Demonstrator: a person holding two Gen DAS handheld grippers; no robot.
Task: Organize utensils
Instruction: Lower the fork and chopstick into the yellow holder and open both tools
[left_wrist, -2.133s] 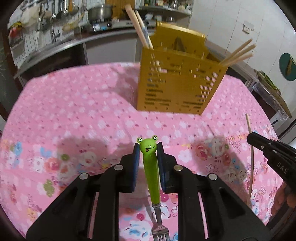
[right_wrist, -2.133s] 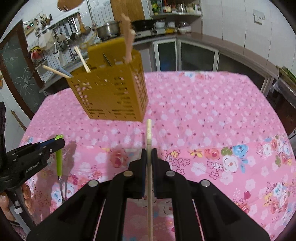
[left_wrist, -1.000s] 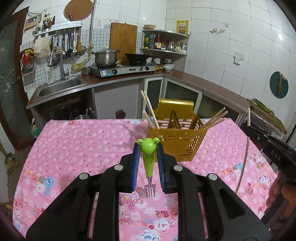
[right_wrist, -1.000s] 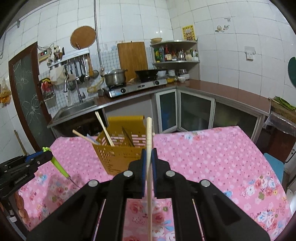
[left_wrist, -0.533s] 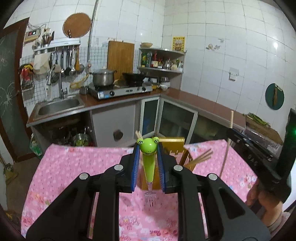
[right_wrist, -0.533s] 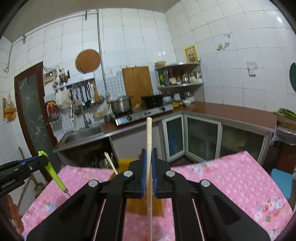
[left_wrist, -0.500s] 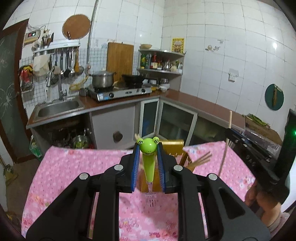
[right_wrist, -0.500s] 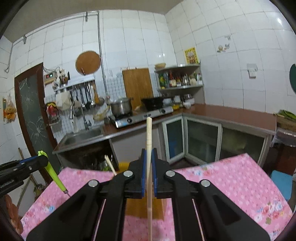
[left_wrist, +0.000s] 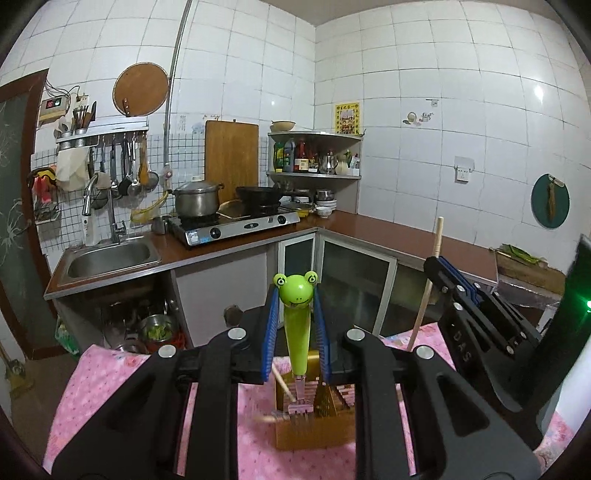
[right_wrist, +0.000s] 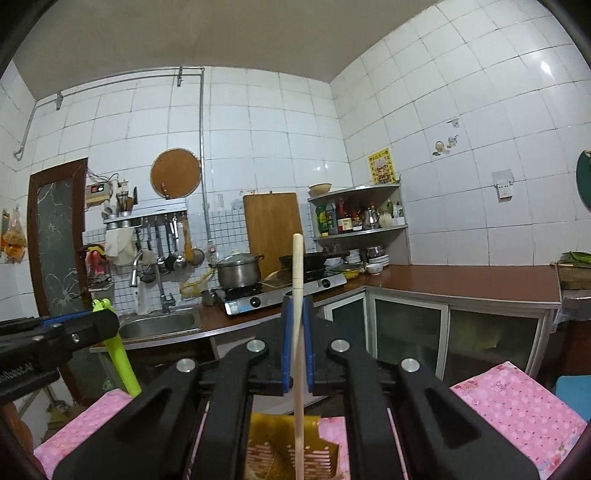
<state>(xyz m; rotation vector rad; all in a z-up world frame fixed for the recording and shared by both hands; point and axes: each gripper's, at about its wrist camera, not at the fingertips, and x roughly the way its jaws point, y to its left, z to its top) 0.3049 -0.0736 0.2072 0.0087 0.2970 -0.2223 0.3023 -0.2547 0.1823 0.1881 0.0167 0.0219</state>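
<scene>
My left gripper (left_wrist: 295, 291) is shut on a green frog-handled fork (left_wrist: 297, 325), held upright with its tines down, above the yellow slotted utensil holder (left_wrist: 314, 432) on the pink floral tablecloth (left_wrist: 96, 384). My right gripper (right_wrist: 297, 299) is shut on a wooden chopstick (right_wrist: 298, 332), held upright above the same holder (right_wrist: 273, 450). The right gripper and its chopstick also show in the left wrist view (left_wrist: 447, 269). The left gripper with the fork shows at the left of the right wrist view (right_wrist: 92, 321). Other chopsticks (left_wrist: 282, 384) stand in the holder.
Beyond the table is a kitchen counter with a sink (left_wrist: 107, 258), a gas stove with a pot (left_wrist: 195, 201) and a wok, a corner shelf of bottles (left_wrist: 314, 158) and hanging tools. A glass door (right_wrist: 59, 236) is at the left.
Both grippers have risen and tilted up with their utensils. The holder has dropped to the bottom of both views, now directly below the fork and the chopstick.
</scene>
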